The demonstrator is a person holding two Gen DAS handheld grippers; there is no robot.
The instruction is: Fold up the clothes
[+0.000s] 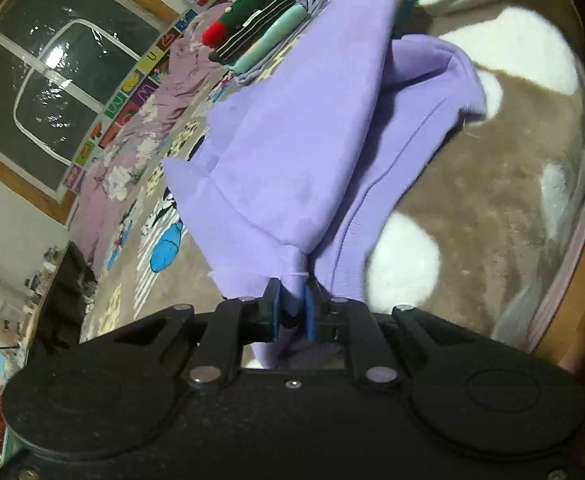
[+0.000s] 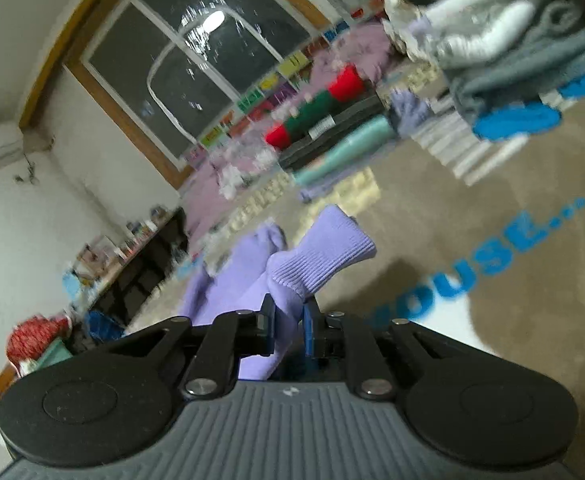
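Left tool (image 1: 292,308) is pinching a bunched corner of the purple sweatshirt (image 1: 304,128), right tool (image 2: 288,322) is clamping its ribbed cuff (image 2: 328,258); both are lifting it above the carpeted floor (image 1: 472,184), likely spreading it for folding

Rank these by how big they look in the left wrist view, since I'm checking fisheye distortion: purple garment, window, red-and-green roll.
1. Purple garment: largest, though it hangs closest to the camera, pinched by the left gripper.
2. Window: clearly smaller in the picture, but far off.
3. Red-and-green roll: smallest.
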